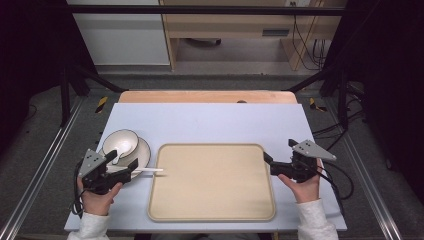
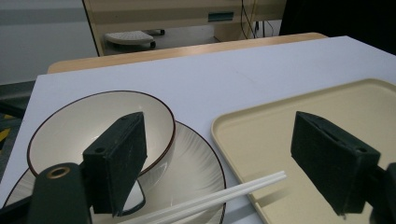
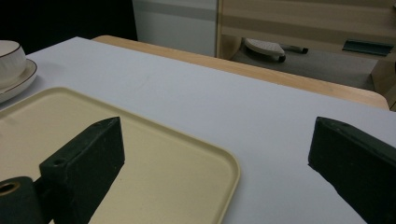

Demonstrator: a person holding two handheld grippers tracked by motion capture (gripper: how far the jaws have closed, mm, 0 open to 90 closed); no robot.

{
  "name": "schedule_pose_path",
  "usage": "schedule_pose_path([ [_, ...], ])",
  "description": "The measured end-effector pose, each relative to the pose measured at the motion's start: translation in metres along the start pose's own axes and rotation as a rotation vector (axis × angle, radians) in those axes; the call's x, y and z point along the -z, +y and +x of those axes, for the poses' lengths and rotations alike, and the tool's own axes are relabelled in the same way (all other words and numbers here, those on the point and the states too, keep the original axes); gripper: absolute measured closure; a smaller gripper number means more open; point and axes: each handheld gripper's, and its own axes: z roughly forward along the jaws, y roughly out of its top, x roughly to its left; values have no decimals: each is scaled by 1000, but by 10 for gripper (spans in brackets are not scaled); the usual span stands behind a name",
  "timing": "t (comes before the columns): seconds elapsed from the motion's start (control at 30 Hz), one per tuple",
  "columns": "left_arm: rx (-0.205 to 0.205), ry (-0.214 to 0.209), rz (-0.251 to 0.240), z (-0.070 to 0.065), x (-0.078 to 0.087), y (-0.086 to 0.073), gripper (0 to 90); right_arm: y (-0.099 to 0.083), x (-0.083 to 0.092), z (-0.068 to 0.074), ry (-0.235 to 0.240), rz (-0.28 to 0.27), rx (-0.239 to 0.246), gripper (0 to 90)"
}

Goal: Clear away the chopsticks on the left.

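- The pair of white plastic chopsticks (image 1: 148, 171) lies with its near end on the round cream plate with the dark rim (image 1: 143, 151) and its tips over the left edge of the beige rectangular tray (image 1: 212, 215); a cream bowl with a dark rim (image 1: 120, 142) stands on the same plate.
- The left gripper (image 1: 122, 166) hangs just over plate and chopsticks, its fingers (image 2: 122, 158) spread wide and holding nothing; in the left gripper view the chopsticks (image 2: 219, 196) run between them.
- The right gripper (image 1: 277, 157) waits at the tray's right edge, its fingers (image 3: 88, 163) likewise spread and empty.
- The step in hand seems to be picking up the chopsticks. To do it well, the left gripper should come down with one finger on each side of both sticks, near their middle, and close across them together so neither rolls free.
- It should keep clear of the bowl, which stands close to the left finger.
- The white bench (image 1: 210, 122) beyond is bare.
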Motion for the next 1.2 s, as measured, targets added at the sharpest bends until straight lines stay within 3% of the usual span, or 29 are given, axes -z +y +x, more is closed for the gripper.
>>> schedule_pose_path([
  [0.77, -33, -35, 59, 14, 25, -16, 169, 2, 5, 4, -3, 17, 8, 44],
  [1.2, -43, -29, 117, 28, 37, -32, 166, 4, 7, 8, 5, 16, 15, 42],
])
